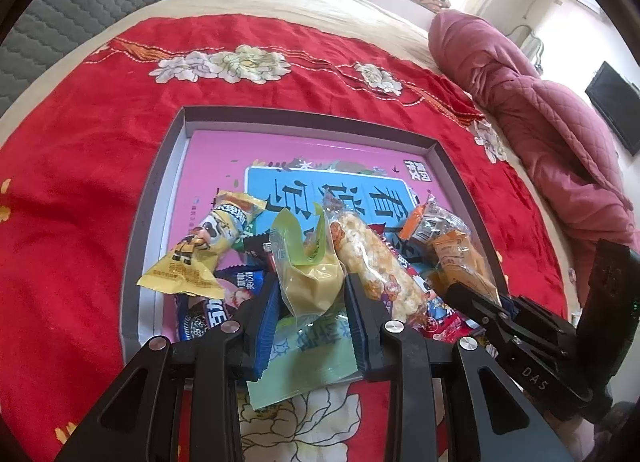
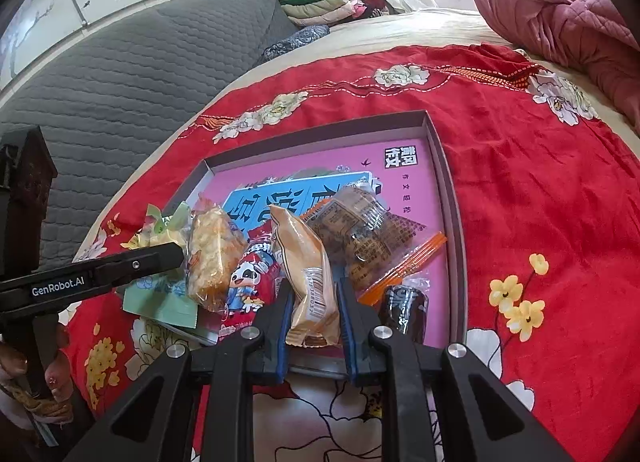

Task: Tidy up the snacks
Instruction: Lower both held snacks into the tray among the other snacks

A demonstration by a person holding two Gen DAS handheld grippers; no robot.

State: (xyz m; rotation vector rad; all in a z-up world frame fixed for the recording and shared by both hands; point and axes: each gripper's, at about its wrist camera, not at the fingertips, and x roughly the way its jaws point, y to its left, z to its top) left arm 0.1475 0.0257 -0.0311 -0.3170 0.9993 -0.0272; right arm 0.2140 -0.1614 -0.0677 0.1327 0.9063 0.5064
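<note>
A grey shallow box (image 1: 154, 198) with a pink printed bottom lies on a red floral cloth and holds several snack packets. My left gripper (image 1: 310, 294) is shut on a green-and-yellow packet (image 1: 308, 270) over the box's near end. My right gripper (image 2: 314, 302) is shut on an orange-tan packet (image 2: 306, 278), also seen in the left wrist view (image 1: 460, 258). A clear rice-cracker bar (image 1: 376, 262) lies between them, also in the right wrist view (image 2: 214, 254). A brown clear packet (image 2: 360, 230) and a small black packet (image 2: 404, 306) lie right of my right gripper.
A yellow cartoon packet (image 1: 200, 250), blue cookie packets (image 1: 208, 310) and a red panda packet (image 2: 252, 274) lie in the box. A pale green packet (image 1: 308, 358) overhangs its near edge. A pink quilt (image 1: 540, 114) is heaped at the right, a grey headboard (image 2: 120, 70) at the left.
</note>
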